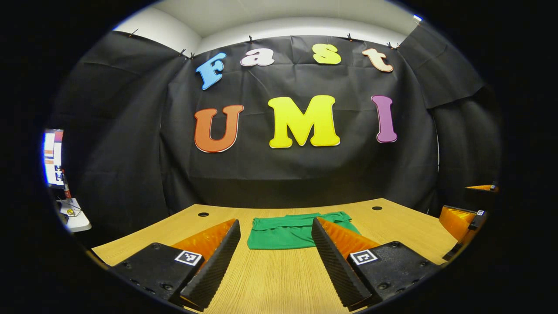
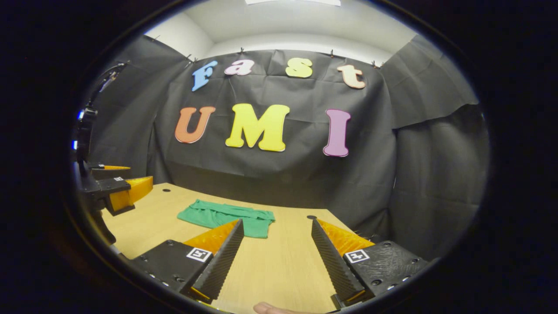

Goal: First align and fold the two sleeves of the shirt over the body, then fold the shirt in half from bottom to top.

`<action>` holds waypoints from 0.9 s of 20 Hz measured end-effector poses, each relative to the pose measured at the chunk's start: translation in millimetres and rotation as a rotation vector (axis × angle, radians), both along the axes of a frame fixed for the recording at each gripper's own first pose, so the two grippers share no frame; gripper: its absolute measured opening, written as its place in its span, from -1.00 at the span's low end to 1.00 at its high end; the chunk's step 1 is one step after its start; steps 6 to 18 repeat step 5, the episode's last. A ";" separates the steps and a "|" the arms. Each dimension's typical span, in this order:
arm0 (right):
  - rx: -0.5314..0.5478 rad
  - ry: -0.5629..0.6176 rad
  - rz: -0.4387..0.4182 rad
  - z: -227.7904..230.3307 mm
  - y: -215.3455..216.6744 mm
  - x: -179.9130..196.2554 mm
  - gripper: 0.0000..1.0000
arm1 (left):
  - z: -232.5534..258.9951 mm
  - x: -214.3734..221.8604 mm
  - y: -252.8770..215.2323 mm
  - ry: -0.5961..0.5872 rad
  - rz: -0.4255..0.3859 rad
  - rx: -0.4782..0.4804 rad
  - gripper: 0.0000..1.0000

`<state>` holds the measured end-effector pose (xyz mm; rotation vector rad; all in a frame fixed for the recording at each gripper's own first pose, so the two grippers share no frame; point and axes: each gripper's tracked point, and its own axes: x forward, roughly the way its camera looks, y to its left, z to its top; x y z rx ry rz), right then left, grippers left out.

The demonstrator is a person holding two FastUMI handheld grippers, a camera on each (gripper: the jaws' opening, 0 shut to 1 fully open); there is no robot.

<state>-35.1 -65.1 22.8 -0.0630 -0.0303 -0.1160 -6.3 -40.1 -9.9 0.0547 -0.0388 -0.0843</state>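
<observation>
Wooden table bears folded green shirt; left gripper, right gripper both wide, empty

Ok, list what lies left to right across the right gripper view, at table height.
Left gripper at the left edge → green shirt on the table → small dark hole in the tabletop → black cloth wall.

No readable text showing anywhere; square coded tags sitting on the claw bodies, not human-readable.
</observation>
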 end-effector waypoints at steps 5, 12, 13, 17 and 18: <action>0.005 0.009 0.004 -3.3 2.6 2.1 0.93 | 1.0 -1.8 0.8 -0.002 0.003 0.000 1.00; 0.005 0.009 0.004 -3.3 2.6 2.1 0.93 | 1.0 -1.8 0.8 -0.002 0.003 0.000 1.00; 0.005 0.009 0.004 -3.3 2.6 2.1 0.93 | 1.0 -1.8 0.8 -0.002 0.003 0.000 1.00; 0.005 0.009 0.004 -3.3 2.6 2.1 0.93 | 1.0 -1.8 0.8 -0.002 0.003 0.000 1.00; 0.005 0.009 0.004 -3.3 2.6 2.1 0.93 | 1.0 -1.8 0.8 -0.002 0.003 0.000 1.00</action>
